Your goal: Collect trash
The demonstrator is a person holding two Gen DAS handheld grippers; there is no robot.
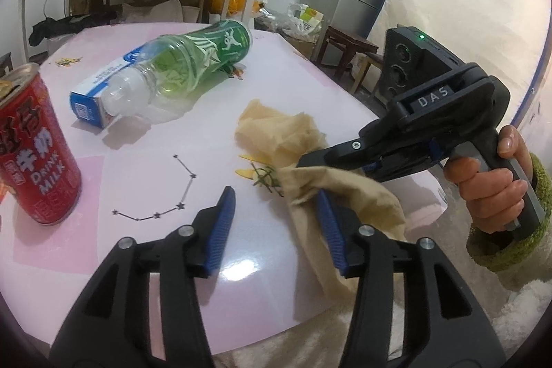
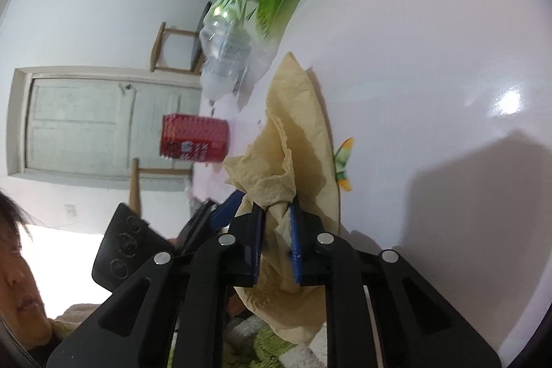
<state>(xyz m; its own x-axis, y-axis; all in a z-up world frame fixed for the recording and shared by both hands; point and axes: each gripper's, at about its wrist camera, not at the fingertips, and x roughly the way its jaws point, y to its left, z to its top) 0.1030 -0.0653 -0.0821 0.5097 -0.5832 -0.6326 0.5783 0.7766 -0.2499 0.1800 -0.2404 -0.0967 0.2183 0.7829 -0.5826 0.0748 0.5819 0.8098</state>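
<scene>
Tabletop (image 1: pixel 269 64), glossy pale pink with printed stars and small decals, takes up most of both views. Lying on its side near the far edge is a clear plastic bottle (image 1: pixel 193 64) with a green label, its capped neck resting against a blue and white carton (image 1: pixel 93 95) just beside it. A red milk drink can (image 1: pixel 36 154) stands upright, opened, toward the left edge in the left wrist view, well apart from the bottle.

Crumpled beige tissue paper (image 1: pixel 279 133) lies near the table's near edge, partly draped over it. The right gripper (image 2: pixel 276 216) has its 2 blue-padded jaws pinched narrow on a bunched fold of this tissue, so the paper fans out above and hangs below the pads. A hand (image 1: pixel 496 185) in a green fuzzy sleeve grasps that gripper's handle.

The left gripper (image 1: pixel 276 216) has its jaws parted about halfway; the tissue drapes against the outer side of its right finger (image 1: pixel 331 230), and only bare table shows between the pads.

A small green sprig (image 1: pixel 267 180) and yellow decal bits lie next to the tissue.
</scene>
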